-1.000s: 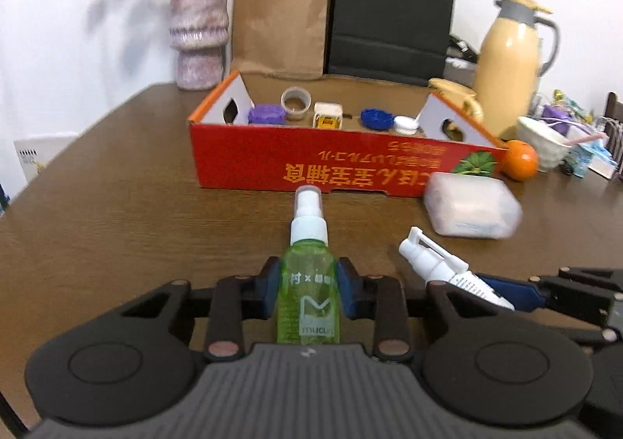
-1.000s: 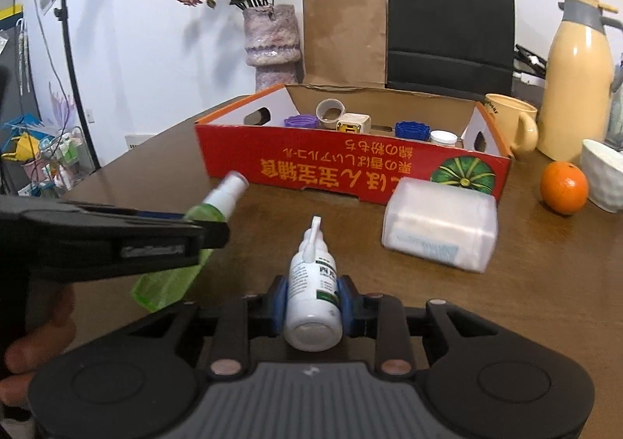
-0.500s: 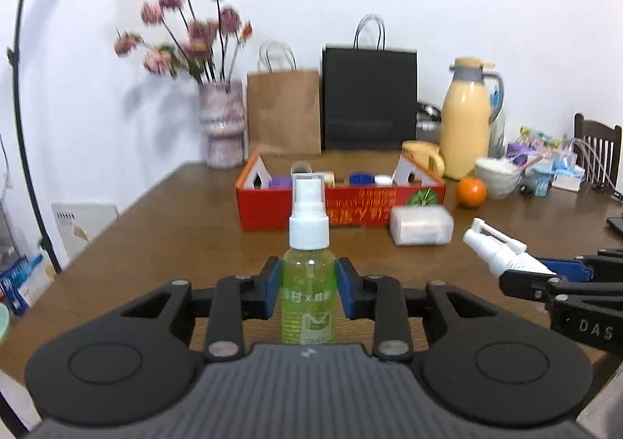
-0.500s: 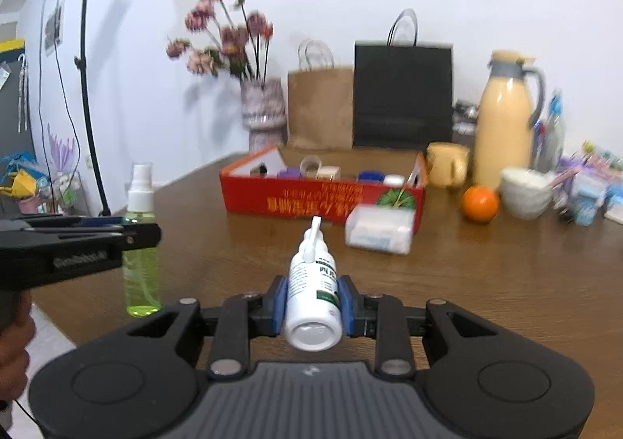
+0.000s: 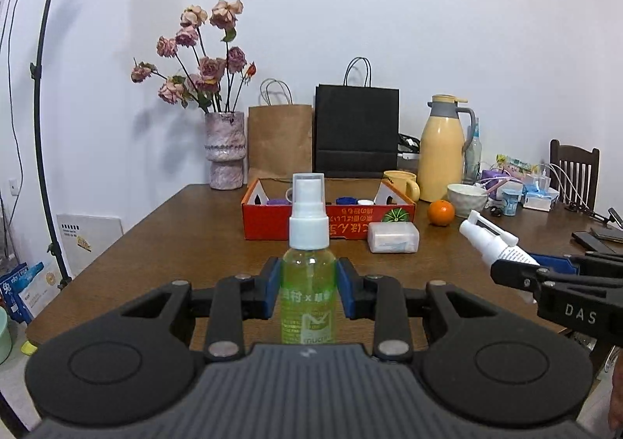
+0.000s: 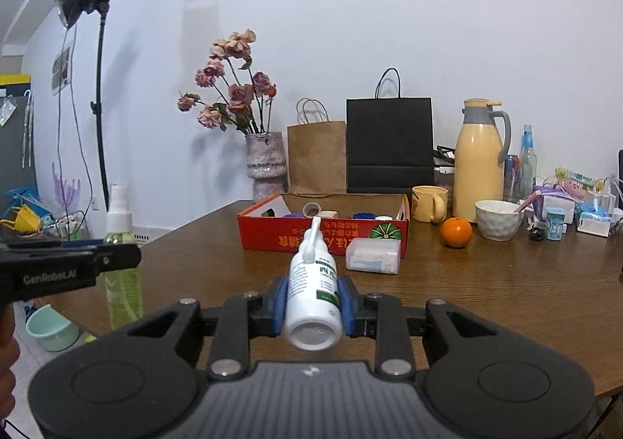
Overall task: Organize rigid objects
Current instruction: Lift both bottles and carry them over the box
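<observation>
From the left wrist view, we see our left claw (image 5: 307, 293) clamped on the green bottle (image 5: 307, 291). We hold it upright so nothing can spill. Far ahead, the red box (image 5: 327, 215) sits on the table (image 5: 175, 240), and we think the bottles belong there.

From the right wrist view, our right claw (image 6: 313, 302) is clamped on the white bottle (image 6: 311, 291). It tips forward, nozzle pointing at the box, well short of it.

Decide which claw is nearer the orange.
Right. The right claw, shut on the white bottle, is back from the orange and slightly left; the left claw sits even further left.
</observation>
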Demonstrator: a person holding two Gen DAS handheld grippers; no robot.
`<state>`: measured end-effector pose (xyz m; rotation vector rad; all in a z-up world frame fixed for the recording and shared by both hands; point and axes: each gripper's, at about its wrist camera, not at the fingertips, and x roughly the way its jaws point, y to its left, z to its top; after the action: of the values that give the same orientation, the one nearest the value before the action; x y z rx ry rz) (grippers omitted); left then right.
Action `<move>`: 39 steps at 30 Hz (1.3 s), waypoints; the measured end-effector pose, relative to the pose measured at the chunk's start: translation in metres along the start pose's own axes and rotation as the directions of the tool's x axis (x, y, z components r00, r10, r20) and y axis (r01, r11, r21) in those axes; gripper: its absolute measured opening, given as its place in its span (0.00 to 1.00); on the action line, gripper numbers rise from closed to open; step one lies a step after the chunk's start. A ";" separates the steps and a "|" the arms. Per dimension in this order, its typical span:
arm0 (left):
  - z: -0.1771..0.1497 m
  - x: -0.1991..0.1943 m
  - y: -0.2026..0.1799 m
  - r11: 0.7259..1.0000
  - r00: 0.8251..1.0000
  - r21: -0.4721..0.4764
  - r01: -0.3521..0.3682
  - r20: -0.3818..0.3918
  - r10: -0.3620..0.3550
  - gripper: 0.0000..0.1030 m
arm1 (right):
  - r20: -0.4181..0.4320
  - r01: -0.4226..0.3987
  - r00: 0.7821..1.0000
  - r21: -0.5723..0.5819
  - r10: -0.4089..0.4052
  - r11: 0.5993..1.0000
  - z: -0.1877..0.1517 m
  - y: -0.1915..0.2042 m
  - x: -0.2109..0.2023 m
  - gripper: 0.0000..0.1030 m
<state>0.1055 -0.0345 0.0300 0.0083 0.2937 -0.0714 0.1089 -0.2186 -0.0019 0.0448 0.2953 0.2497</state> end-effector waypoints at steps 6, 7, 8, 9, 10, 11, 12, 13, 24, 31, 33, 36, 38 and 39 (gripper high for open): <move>-0.001 0.001 0.000 1.000 1.000 -0.003 0.002 -0.001 -0.002 0.30 | 0.011 0.007 1.000 0.009 -0.007 1.000 -0.001 0.001 -0.003 0.26; -0.001 0.003 0.000 1.000 1.000 -0.006 0.003 -0.003 -0.003 0.30 | 0.010 0.008 1.000 0.012 -0.008 1.000 -0.001 0.000 -0.002 0.26; -0.001 0.005 0.001 1.000 1.000 -0.007 0.004 -0.005 -0.004 0.30 | 0.009 0.010 1.000 0.015 -0.010 1.000 -0.001 -0.001 0.001 0.26; 0.000 0.007 0.002 1.000 1.000 -0.010 0.004 -0.008 -0.004 0.30 | 0.009 0.013 1.000 0.018 -0.013 1.000 0.000 -0.003 0.004 0.26; 0.001 0.010 0.003 1.000 1.000 -0.012 0.004 -0.010 -0.004 0.30 | 0.010 0.016 1.000 0.024 -0.016 1.000 0.001 -0.005 0.007 0.26; 0.002 0.013 0.003 1.000 1.000 -0.013 0.003 -0.011 -0.003 0.30 | 0.012 0.017 1.000 0.029 -0.017 0.999 0.003 -0.007 0.010 0.26; 0.003 0.018 0.003 1.000 1.000 -0.013 0.000 -0.013 0.000 0.30 | 0.015 0.018 1.000 0.036 -0.018 0.999 0.004 -0.009 0.014 0.26; 0.005 0.022 0.004 1.000 1.000 -0.015 -0.004 -0.015 0.004 0.30 | 0.018 0.019 1.000 0.042 -0.020 0.999 0.006 -0.013 0.019 0.26; 0.054 0.104 0.007 1.000 1.000 -0.008 -0.008 0.015 0.008 0.30 | 0.027 0.005 1.000 0.031 -0.005 0.999 0.050 -0.039 0.105 0.26; 0.094 0.166 0.012 0.999 0.997 -0.035 -0.001 0.079 0.003 0.30 | 0.049 0.007 0.999 0.027 -0.009 1.000 0.096 -0.063 0.170 0.26; 0.105 0.183 0.014 0.999 0.996 -0.035 0.002 0.093 0.001 0.30 | 0.051 0.009 0.999 0.022 -0.010 1.000 0.109 -0.069 0.186 0.26; 0.116 0.208 0.016 0.999 0.993 -0.030 -0.011 0.121 0.015 0.30 | 0.056 0.006 0.998 0.019 -0.007 1.000 0.126 -0.079 0.209 0.26; 0.122 0.227 0.018 0.999 0.992 -0.032 -0.014 0.121 0.018 0.30 | 0.056 -0.006 0.998 0.033 0.004 0.999 0.134 -0.086 0.225 0.26; 0.125 0.237 0.020 0.999 0.994 -0.037 -0.015 0.112 0.020 0.30 | 0.051 -0.006 0.999 0.034 0.004 0.999 0.138 -0.088 0.233 0.26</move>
<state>0.3693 -0.0333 0.0811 -0.0292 0.1825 -0.0489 0.3863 -0.2466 0.0567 0.0853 0.2486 0.2481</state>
